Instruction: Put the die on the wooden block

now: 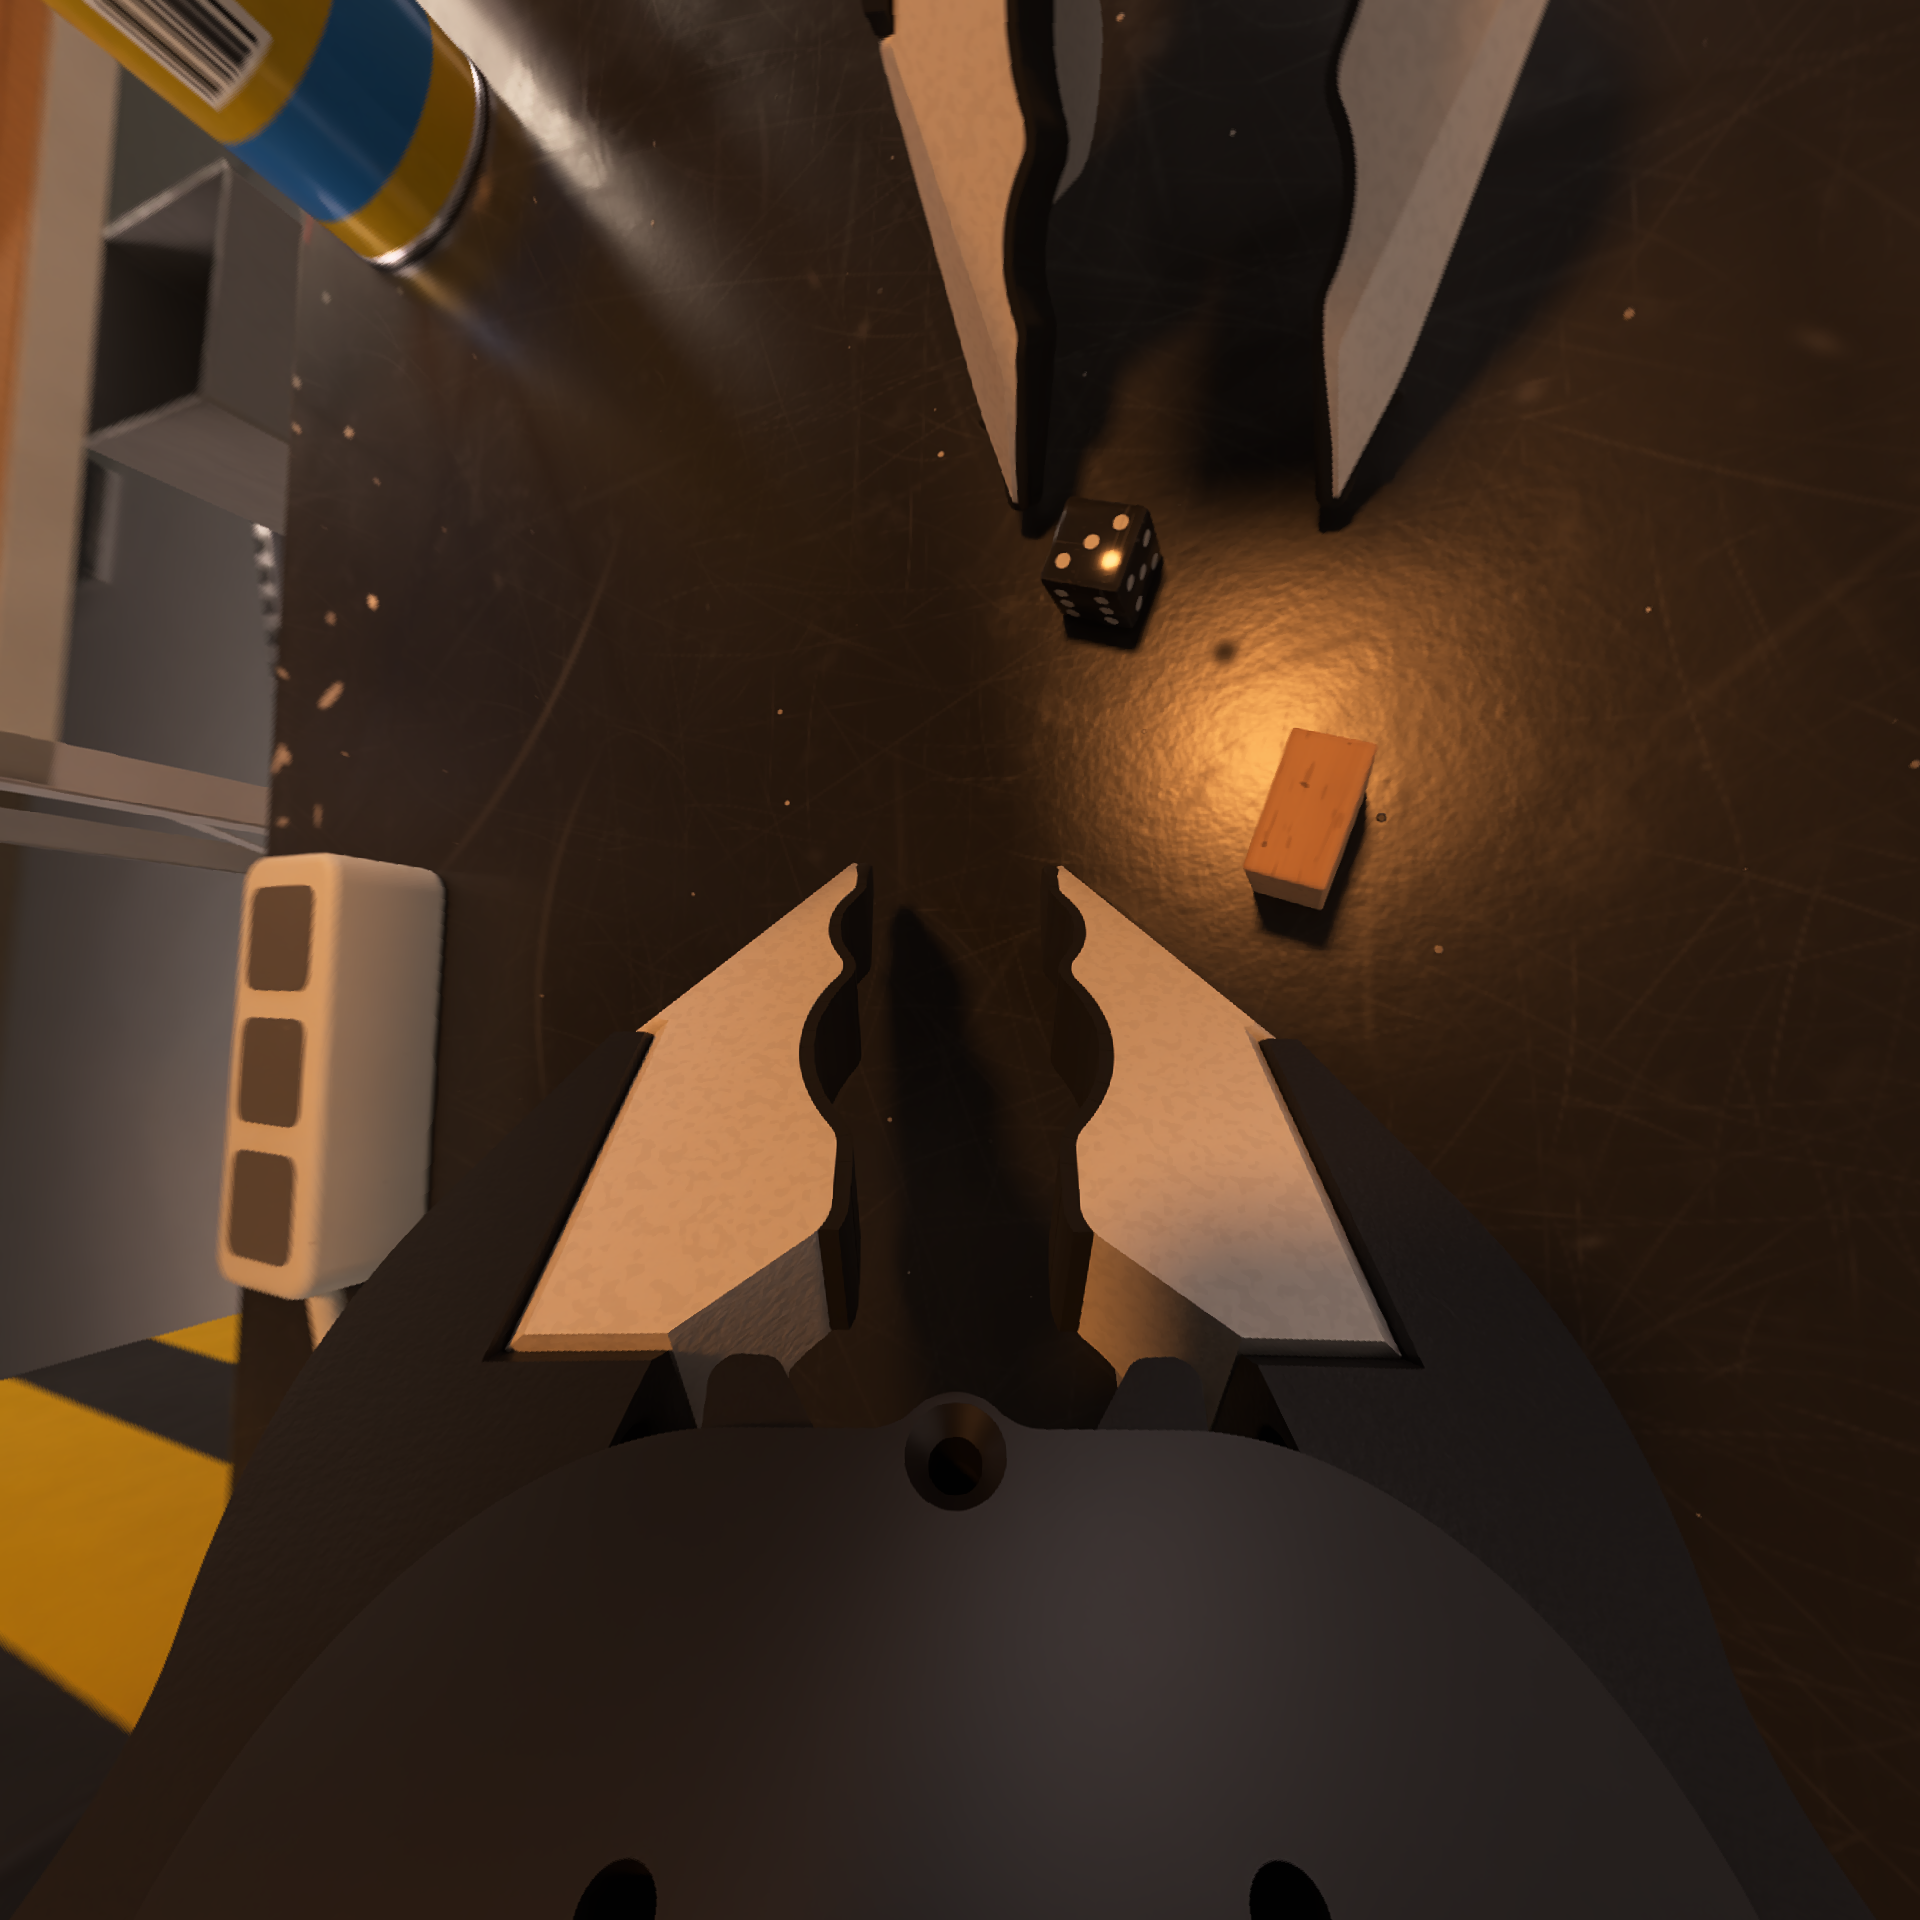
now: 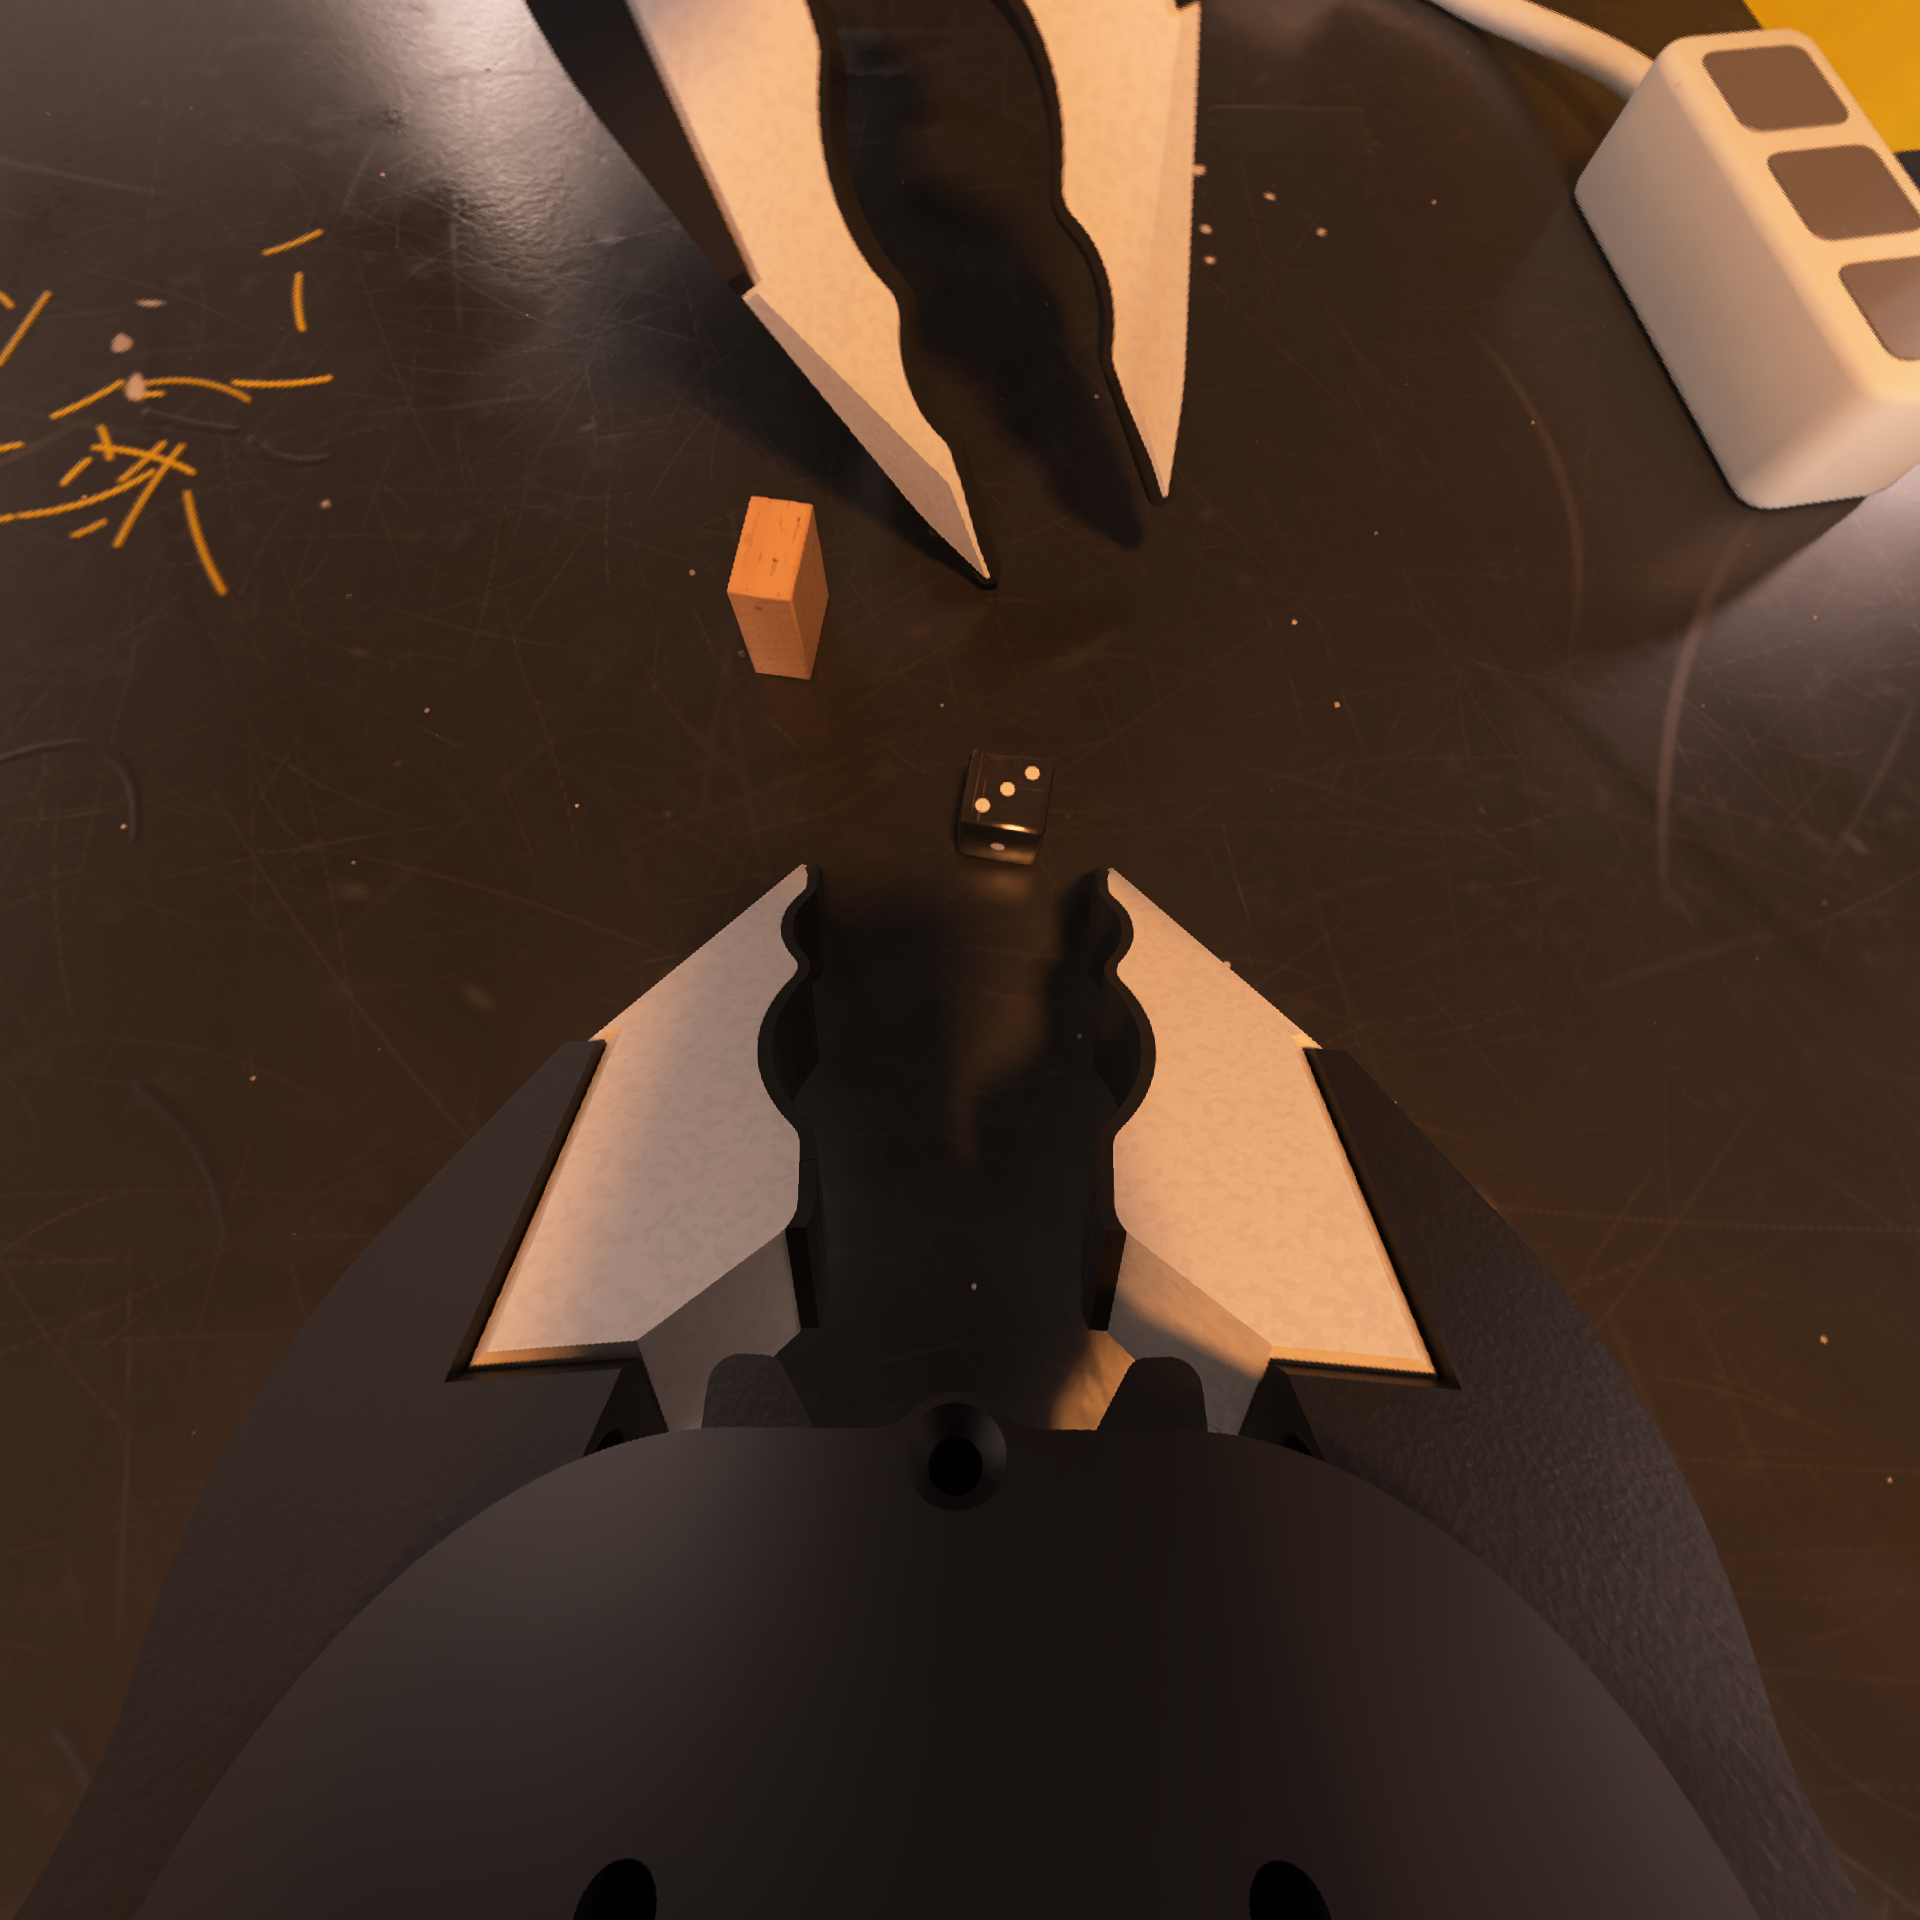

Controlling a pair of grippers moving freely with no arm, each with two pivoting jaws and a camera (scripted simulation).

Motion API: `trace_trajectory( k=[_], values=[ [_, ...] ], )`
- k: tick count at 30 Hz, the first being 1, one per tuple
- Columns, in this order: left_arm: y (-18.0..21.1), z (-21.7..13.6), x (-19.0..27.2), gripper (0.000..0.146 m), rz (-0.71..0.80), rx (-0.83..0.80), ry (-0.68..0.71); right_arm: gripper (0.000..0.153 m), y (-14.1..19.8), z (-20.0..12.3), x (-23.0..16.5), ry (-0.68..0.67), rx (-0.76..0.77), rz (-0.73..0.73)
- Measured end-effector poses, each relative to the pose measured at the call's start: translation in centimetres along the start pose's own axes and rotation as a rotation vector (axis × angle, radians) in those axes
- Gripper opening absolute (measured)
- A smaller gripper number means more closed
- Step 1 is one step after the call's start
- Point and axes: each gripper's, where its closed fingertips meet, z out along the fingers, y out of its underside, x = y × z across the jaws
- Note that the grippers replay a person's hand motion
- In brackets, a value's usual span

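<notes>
While both tongs hang open and empty over the dark tabletop [image 2: 1455,935], the die [image 2: 1003,805] lies just ahead of the right tongs [image 2: 958,878], apart from the wooden block [image 2: 779,582] lying nearer the left tongs [image 1: 958,873].

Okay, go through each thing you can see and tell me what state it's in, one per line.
Die: on the table, three pips up, not gripped.
Wooden block: lying flat on the table, nothing on it.
Left gripper: open, empty.
Right gripper: open, empty, the die just ahead of its fingertips.
Can: lying on its side.
White three-button box: flat on the table.
</notes>
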Motion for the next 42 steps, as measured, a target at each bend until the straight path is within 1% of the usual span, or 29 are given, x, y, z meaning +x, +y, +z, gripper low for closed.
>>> trace_trajectory(
  k=[2,3,4,6,11,13,15,17,19,20,22,25,26,28,29,30,31,32,37,39,42],
  values=[
    [0.1,0.1,-0.1,0.031,-0.048,-0.001,0.037,0.05,-0.2,0.2,0.0,-0.003,0.0,-0.006],
    [0.3,0.1,-0.2,0.027,-0.067,-0.008,0.043,0.047,-0.2,0.3,0.0,-0.008,-0.001,0.0],
    [0.5,0.1,-0.2,0.023,-0.078,-0.017,0.036,0.044,-0.2,0.3,0.0,-0.012,-0.002,0.007],
    [1.2,-0.2,-0.4,0.02,-0.1,-0.038,0.018,0.043,-0.2,0.3,0.1,-0.007,-0.002,0.017],
    [4.2,-2.3,-1.1,0.018,-0.142,-0.143,-0.089,0.042,0.0,0.1,0.2,0.01,-0.002,0.022],
    [5.1,-3.1,-1.3,0.018,-0.17,-0.156,-0.122,0.042,0.1,0.0,0.2,0.015,-0.002,0.022],
    [5.1,-3.9,-1.5,0.022,-0.196,-0.132,-0.158,0.042,0.1,-0.1,0.2,0.027,-0.001,0.016],
    [4.7,-4.7,-2.0,0.026,-0.223,-0.094,-0.224,0.044,0.1,-0.1,0.4,0.043,0.0,0.015],
    [3.6,-5.2,-1.9,0.03,-0.278,-0.017,-0.271,0.043,0.1,-0.1,0.3,0.039,-0.001,0.021],
    [3.0,-5.1,-1.5,0.031,-0.322,0.027,-0.27,0.041,0.1,-0.1,0.3,0.049,-0.001,0.024],
    [1.8,-4.6,0.1,0.032,-0.401,0.102,-0.202,0.041,0.1,-0.1,0.3,0.073,-0.001,0.022],
    [1.0,-3.7,1.8,0.032,-0.461,0.15,-0.143,0.042,0.1,-0.2,0.5,0.094,-0.003,0.028],
    [1.1,-3.5,2.1,0.032,-0.473,0.147,-0.136,0.047,0.1,-0.2,0.7,0.109,-0.003,0.043],
    [1.3,-3.2,2.5,0.031,-0.489,0.132,-0.13,0.073,-0.2,0.0,1.4,0.147,0.0,0.102],
    [1.4,-3.0,2.6,0.03,-0.494,0.12,-0.131,0.08,-0.3,0.2,1.6,0.151,0.001,0.125],
    [1.6,-3.0,2.7,0.03,-0.496,0.105,-0.129,0.08,-0.5,0.4,1.6,0.145,-0.002,0.133],
    [1.7,-2.9,2.9,0.03,-0.495,0.091,-0.123,0.077,-0.6,0.7,1.5,0.139,-0.012,0.132],
    [1.7,-2.9,2.9,0.03,-0.501,0.084,-0.121,0.07,-0.7,0.9,1.5,0.133,-0.019,0.13],
    [1.1,-3.0,3.1,0.029,-0.62,0.135,-0.079,0.022,-1.1,1.4,1.0,0.104,-0.052,0.111],
    [0.6,-3.2,2.9,0.029,-0.671,0.178,-0.066,0.016,-1.1,1.3,1.0,0.112,-0.047,0.107],
    [-0.3,-3.5,2.9,0.03,-0.709,0.235,-0.034,0.016,-1.7,1.0,1.2,0.142,0.006,0.099]
  ],
)
